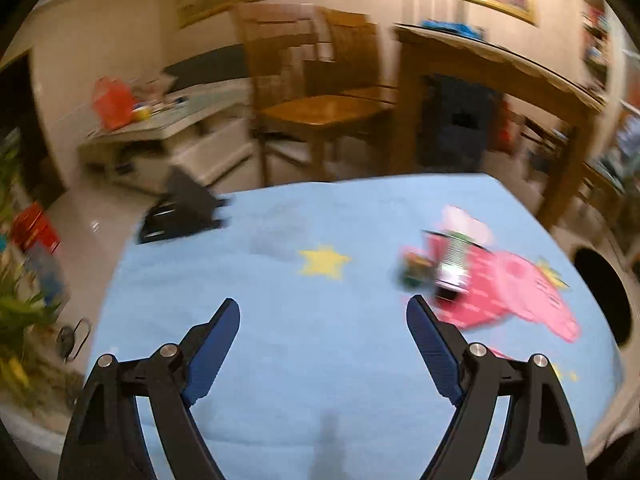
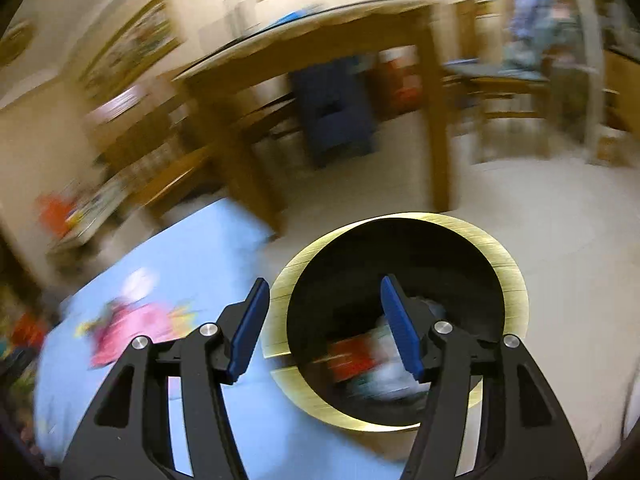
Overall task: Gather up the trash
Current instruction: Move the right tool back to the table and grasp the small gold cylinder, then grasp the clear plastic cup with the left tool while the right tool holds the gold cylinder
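Through the left wrist camera we see our left gripper (image 1: 323,312) spread wide and empty above the blue cartoon-print cloth (image 1: 280,320), blurred trash (image 1: 436,268) lying near its right fingertip. Through the right wrist camera, our right gripper (image 2: 325,292) hangs parted and empty over the gold-rimmed bin (image 2: 516,280), wrappers (image 2: 372,364) already inside.
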